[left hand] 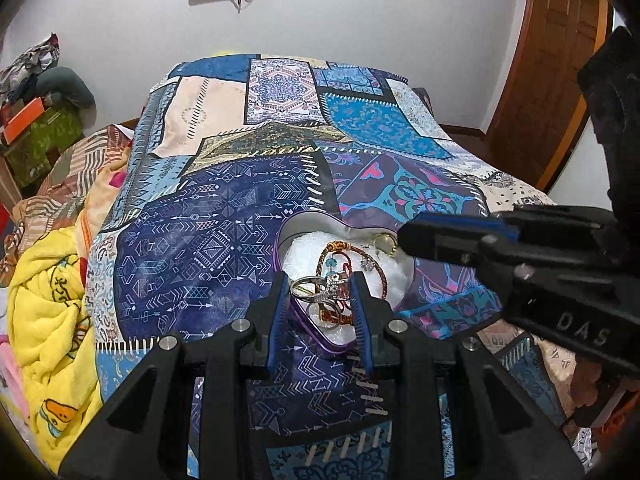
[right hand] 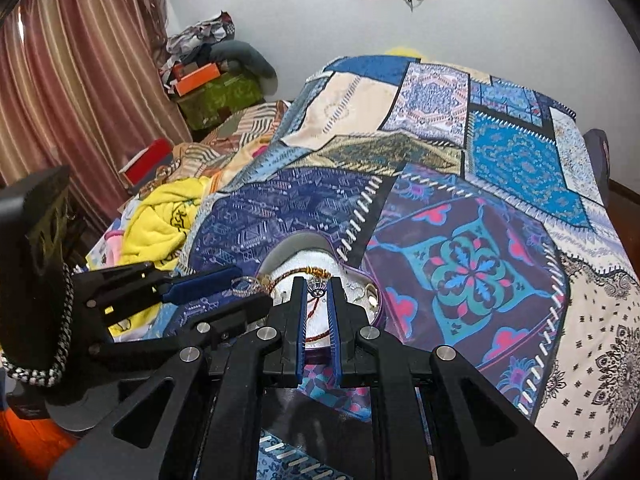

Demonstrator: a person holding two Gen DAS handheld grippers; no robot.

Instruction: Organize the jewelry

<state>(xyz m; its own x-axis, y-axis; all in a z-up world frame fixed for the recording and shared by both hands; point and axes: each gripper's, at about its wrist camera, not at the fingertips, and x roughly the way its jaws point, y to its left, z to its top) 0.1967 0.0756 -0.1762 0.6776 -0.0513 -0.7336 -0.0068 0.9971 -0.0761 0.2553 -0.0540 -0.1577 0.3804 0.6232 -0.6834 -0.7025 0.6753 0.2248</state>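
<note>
Item: heart tin (left hand: 285,240), purple-rimmed, white padding inside, lying on a patchwork bedspread (left hand: 224,216). Contents: silver rings (left hand: 316,294), a red-brown cord bracelet (left hand: 340,258), a blue bead, a small gold piece at the far edge; all tangled together. Left claw (left hand: 320,304): partly parted over the ring cluster; whether its pads pinch anything cannot be told. Right claw (right hand: 316,300): clenched nearly flat, tips over the tin's middle; a small charm sits at the tips, grasp uncertain. Hazards, as judged: lifting one ring may drag the snarled cord and spill neighbours onto the busy pattern, where they would be hard to find; the two claws crowd each other over the tin; the soft bed may let the tin tip.
</note>
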